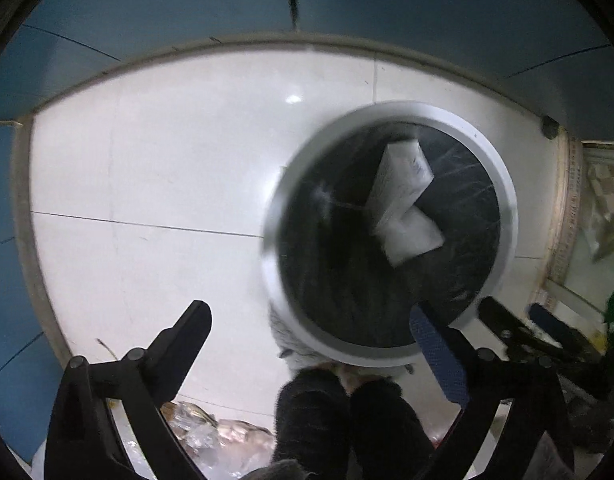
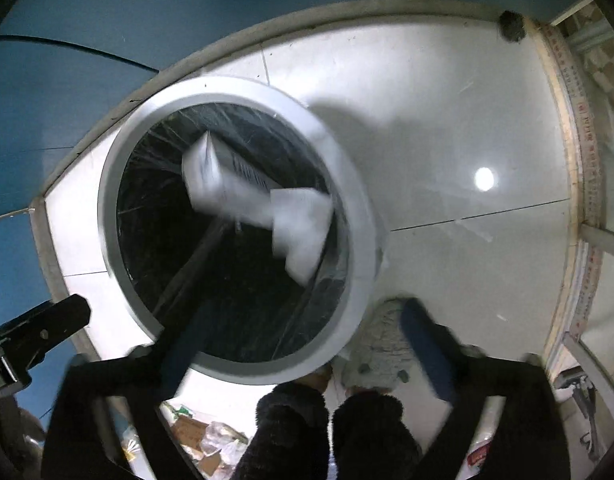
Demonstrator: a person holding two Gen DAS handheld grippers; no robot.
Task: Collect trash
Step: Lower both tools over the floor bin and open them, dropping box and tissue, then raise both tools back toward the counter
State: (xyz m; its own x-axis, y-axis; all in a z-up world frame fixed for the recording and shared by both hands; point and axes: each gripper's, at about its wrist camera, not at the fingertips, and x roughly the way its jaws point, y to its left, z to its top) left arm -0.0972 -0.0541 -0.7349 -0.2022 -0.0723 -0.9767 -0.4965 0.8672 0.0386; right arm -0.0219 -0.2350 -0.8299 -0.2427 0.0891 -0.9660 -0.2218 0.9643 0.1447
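Standing on the pale tiled floor (image 1: 147,168) near the blue wall (image 1: 387,0), the round bin (image 1: 503,184) with its grey rim holds two blurred white cartons (image 2: 243,184), while loose litter (image 2: 211,444) lies near, partly cut off behind dark furry slippers (image 2: 295,424). Both the left gripper (image 1: 311,340) and right gripper (image 2: 291,332) hang over the bin, jaws spread wide, gripping nothing.

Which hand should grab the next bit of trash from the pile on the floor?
Probably the left. Both grippers, left and right, hang open and empty over the trash bin, where two white packets already lie. The crumpled trash pile sits on the floor toward the left gripper's side.
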